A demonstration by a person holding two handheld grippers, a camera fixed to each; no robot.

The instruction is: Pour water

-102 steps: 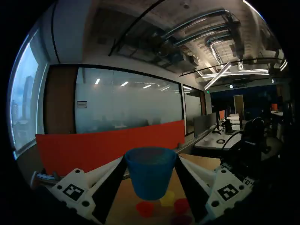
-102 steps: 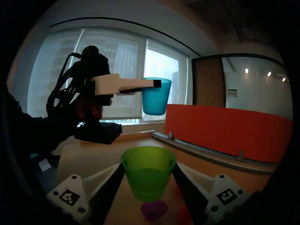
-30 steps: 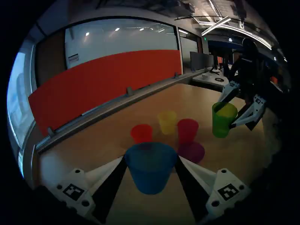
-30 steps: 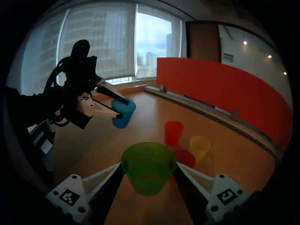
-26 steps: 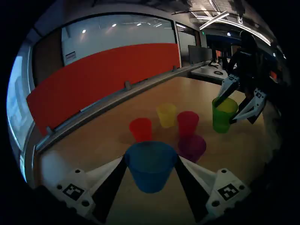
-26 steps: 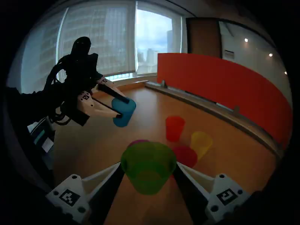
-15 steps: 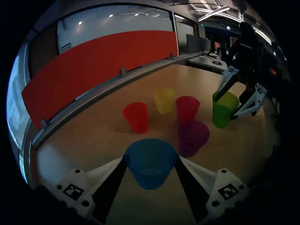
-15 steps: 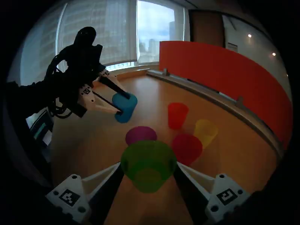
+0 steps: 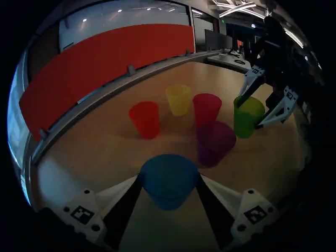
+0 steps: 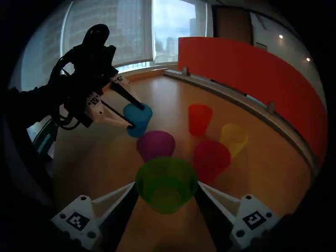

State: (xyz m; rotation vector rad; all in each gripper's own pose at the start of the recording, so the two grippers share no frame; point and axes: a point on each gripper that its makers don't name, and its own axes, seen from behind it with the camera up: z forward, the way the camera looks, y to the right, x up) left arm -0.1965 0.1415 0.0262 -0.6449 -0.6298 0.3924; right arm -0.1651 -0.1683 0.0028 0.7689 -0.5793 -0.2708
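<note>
My left gripper (image 9: 169, 185) is shut on a blue cup (image 9: 169, 178), held upright low over the wooden table; the same blue cup (image 10: 137, 119) and gripper show at the left of the right gripper view. The right gripper (image 10: 166, 189) is shut on a green cup (image 10: 166, 182), which also appears as the green cup (image 9: 248, 116) at the right of the left gripper view. Between them on the table stand a purple cup (image 9: 214, 142), a dark pink cup (image 9: 206, 108), a yellow cup (image 9: 178, 99) and a red cup (image 9: 145, 119).
The wooden table (image 9: 101, 147) ends at a grey rail (image 9: 84, 110) below an orange partition (image 9: 96, 54). A person's dark-sleeved arm (image 10: 46, 105) holds the left gripper. Windows (image 10: 168, 25) lie behind; desks and office gear (image 9: 235, 59) stand far off.
Both grippers have come down from high above toward the table and tilted downward, so the cluster of cups now sits nearer. Each still holds its cup.
</note>
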